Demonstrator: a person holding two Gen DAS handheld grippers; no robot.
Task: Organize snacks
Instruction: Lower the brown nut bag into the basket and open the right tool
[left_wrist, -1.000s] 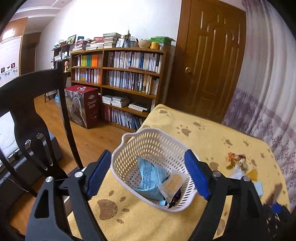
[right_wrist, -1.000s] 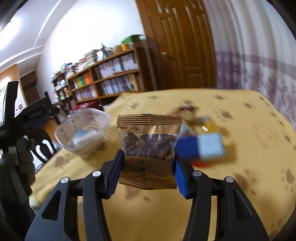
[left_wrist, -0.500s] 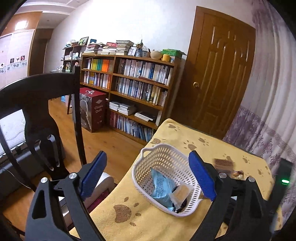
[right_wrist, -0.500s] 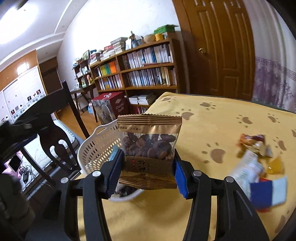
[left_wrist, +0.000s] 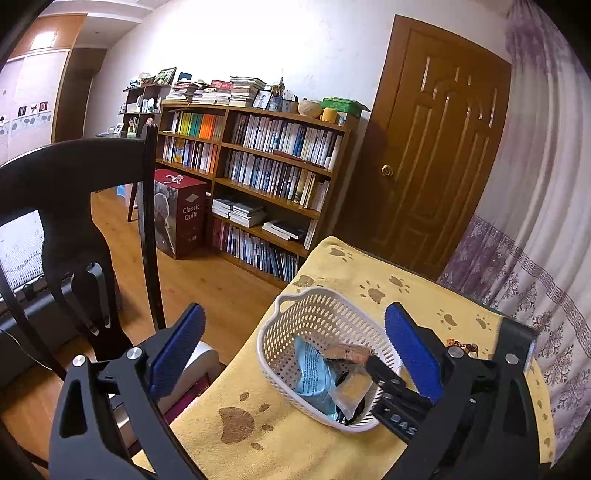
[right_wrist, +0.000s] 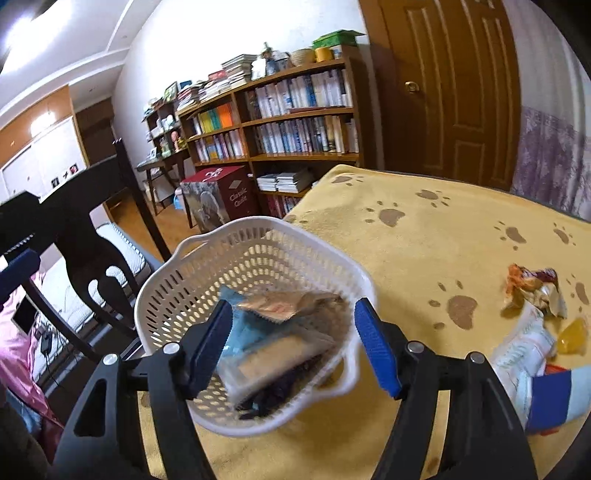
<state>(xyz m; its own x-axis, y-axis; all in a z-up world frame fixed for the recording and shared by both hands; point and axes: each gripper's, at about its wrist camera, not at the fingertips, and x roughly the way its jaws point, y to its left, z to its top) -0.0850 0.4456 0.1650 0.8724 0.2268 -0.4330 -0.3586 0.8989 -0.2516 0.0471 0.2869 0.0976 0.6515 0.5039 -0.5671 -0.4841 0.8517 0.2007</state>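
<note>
Snacks are the business here, and the white basket (right_wrist: 255, 236) is the landmark for placing everything else. Left of the basket, past the table edge, stands a dark chair (right_wrist: 85, 229), which plays no part. The left gripper (left_wrist: 291, 354) hangs just left of the basket with its blue pads spread wide and nothing between them; it seems parked close by, perhaps to steady the basket if it slides on the yellow paw-print cloth (right_wrist: 424, 229).

Inside the basket lie a blue packet (right_wrist: 243, 332), a tan packet (right_wrist: 284, 304) on top of it, a clear-wrapped biscuit (right_wrist: 273, 362) and something dark beneath, too blurred to name. The tan one sits crooked across the others, as a thing does when dropped rather than laid.

Directly over the basket's near rim hovers the right gripper (right_wrist: 291, 347), jaws apart and empty, with its left finger dipping inside the rim. That pose fits a release: coming in low over the rim keeps the fall short, so a packet lands inside instead of bouncing out.

Right of the basket, well apart on the cloth, wait the unsorted snacks: an orange crumpled wrapper (right_wrist: 528, 284), a white packet (right_wrist: 524, 354), a small yellow jelly (right_wrist: 572, 334) and a blue-and-white bar (right_wrist: 557, 395). They lie on the right gripper's side, so it likely fetches them one by one.
</note>
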